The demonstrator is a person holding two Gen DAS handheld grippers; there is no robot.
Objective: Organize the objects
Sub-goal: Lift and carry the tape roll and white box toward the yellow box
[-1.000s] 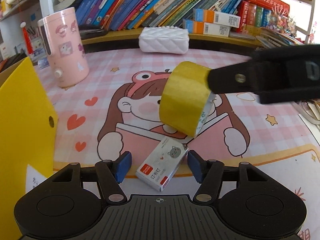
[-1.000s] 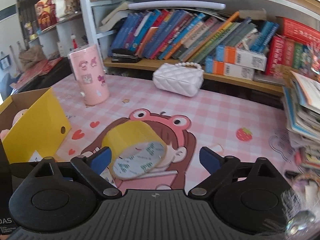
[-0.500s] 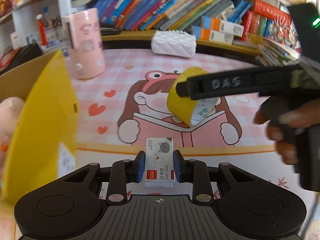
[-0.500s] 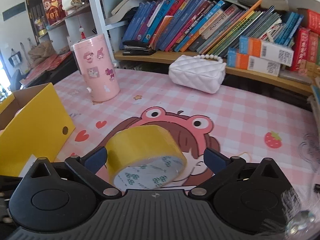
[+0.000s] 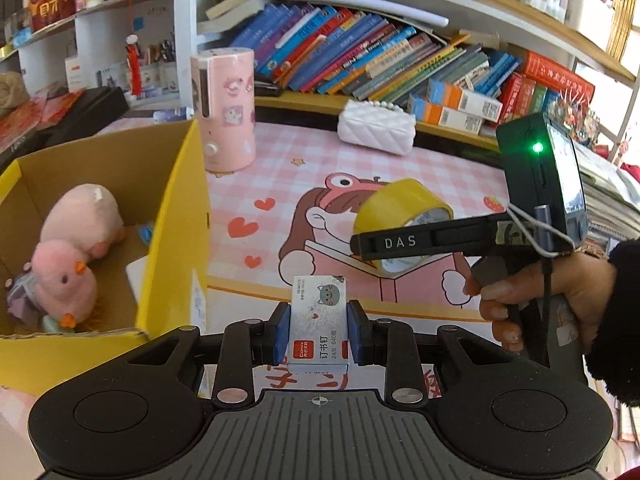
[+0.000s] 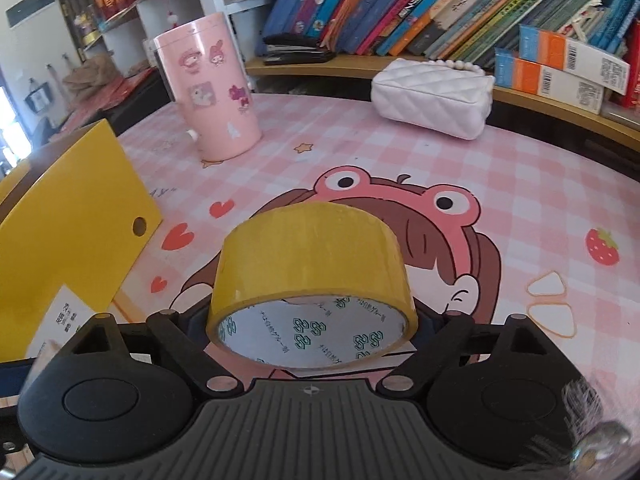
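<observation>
Left wrist view — jaws: the left gripper (image 5: 319, 334) was clamped narrow on the staple box (image 5: 319, 322), a blue pad (image 5: 282, 333) flat against each long side.
Left wrist view — box attitude: its long axis ran straight out along the fingers, the far end poking past the tips, clear of the tabletop (image 5: 440, 168) by my reckoning.
Left wrist view — where it goes: the yellow carton (image 5: 176, 220) stood open-topped just to the left of the jaws, with pink plush toys (image 5: 76, 248) inside; a short swing leftward looked like all the drop called for.
Left wrist view — box looks: small white card box, grey cat face on the far end, red label patch near the pads.
Left wrist view — other hand: the right hand (image 5: 536, 300) worked its tool from the right, a black finger across the tape roll (image 5: 404, 216).

Right wrist view — jaws: the right gripper (image 6: 312, 322) was closing, wide, the tape roll (image 6: 312, 264) between the fingers; the tips were hidden behind the roll, so I could not tell whether the pads pressed on it yet.
Right wrist view — roll attitude: hollow core facing the camera, axis along the fingers, its curved wall toward each jaw.
Right wrist view — roll looks: glossy yellow tape, white core printed with green marks.
Right wrist view — nearer hand: the yellow carton (image 6: 76, 204) lay off to the left, well apart from the roll, so the left hand was the nearer one.
</observation>
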